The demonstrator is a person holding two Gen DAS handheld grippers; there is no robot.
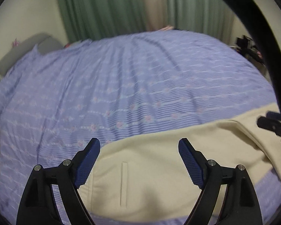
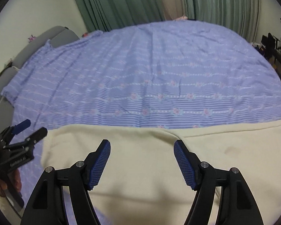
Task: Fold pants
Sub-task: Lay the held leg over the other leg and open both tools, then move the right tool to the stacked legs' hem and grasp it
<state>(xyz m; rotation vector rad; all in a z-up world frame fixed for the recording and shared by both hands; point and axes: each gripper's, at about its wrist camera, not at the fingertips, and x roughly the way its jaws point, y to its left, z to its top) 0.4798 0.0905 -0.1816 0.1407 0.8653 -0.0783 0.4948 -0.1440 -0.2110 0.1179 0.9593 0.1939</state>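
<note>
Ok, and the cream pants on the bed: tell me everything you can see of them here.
The pants are plain cream fabric, soft and slightly fleecy-looking, lying flat on the purple striped bedsheet at its near edge. One layer overlaps another along a diagonal edge toward the right. The left wrist view shows a narrow welt pocket slit. A faint darker smudge marks the right part. Both grippers' jaws stand open above the cloth, with nothing gripped.

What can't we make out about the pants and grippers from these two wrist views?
- Pants: near edge cut off by the frame bottom and the right gripper in the right wrist view.
- Pants' right end: hidden behind a black band in the left wrist view.
- Left gripper: open, but motion blur hides the fabric detail beneath.
</note>
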